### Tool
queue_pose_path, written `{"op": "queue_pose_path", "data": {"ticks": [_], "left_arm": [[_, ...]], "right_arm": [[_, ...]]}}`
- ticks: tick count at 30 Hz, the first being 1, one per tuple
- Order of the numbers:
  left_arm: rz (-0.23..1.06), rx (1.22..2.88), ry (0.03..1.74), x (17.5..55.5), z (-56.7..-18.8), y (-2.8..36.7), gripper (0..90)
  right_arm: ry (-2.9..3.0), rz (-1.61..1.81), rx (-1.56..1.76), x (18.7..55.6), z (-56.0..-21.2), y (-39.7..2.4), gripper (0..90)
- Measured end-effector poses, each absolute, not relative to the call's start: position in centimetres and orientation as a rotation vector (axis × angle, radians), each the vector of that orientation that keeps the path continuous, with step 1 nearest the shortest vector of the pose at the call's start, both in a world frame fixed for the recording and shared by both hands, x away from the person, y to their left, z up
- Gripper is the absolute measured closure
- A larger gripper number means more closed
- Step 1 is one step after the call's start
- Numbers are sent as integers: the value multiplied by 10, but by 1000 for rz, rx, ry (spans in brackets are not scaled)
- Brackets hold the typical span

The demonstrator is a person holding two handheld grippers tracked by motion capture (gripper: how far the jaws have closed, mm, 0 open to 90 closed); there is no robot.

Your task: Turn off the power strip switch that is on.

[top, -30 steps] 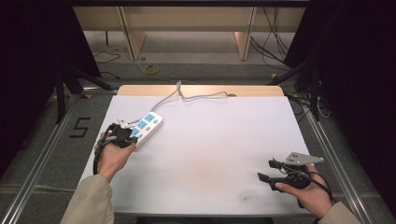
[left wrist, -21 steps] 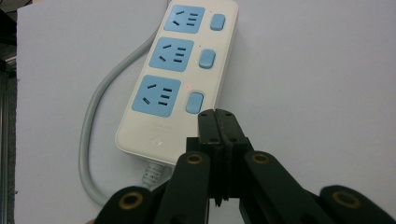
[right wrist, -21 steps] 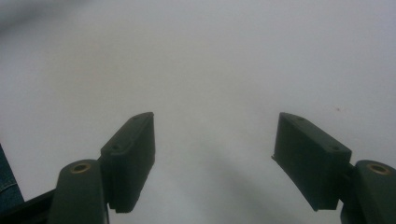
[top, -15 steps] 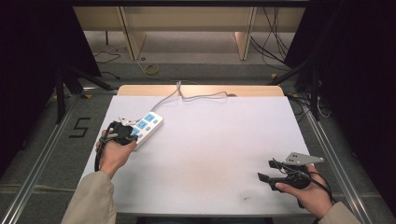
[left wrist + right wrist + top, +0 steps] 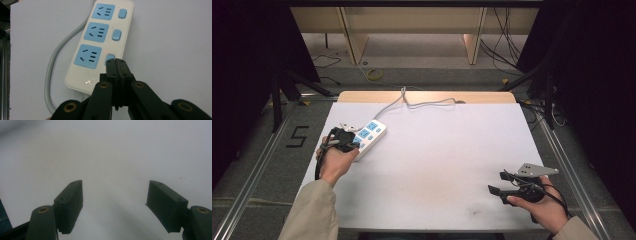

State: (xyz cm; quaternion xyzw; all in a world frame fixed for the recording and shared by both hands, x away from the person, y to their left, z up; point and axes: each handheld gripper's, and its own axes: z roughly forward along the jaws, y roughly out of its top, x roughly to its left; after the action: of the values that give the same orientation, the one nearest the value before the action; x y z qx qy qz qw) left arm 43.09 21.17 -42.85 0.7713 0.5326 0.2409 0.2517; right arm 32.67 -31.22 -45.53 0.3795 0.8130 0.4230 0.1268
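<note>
Your left gripper has its two black jaws pressed flat together with nothing between them, and their tips sit on the nearest blue rocker switch of the white three-socket power strip. A small red light glows just beyond the jaw tips, beside that switch. The strip runs away from the jaws, its two other blue switches farther out along the same side and the three blue socket faces to the left of the jaws. Its grey cable curves down past the jaws on their left. Your right gripper has its jaws wide apart and holds nothing; only the bare white table top lies between and beyond them. From above, your right gripper sits well apart from the strip.
</note>
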Motion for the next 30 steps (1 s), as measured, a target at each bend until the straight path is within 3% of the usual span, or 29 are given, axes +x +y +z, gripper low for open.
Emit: {"op": "queue_pose_path", "data": {"ticks": [30], "left_arm": [[663,2103,1464,444,-431,209,898]], "right_arm": [[2370,1227,1106,327,-456,-312,298]]}}
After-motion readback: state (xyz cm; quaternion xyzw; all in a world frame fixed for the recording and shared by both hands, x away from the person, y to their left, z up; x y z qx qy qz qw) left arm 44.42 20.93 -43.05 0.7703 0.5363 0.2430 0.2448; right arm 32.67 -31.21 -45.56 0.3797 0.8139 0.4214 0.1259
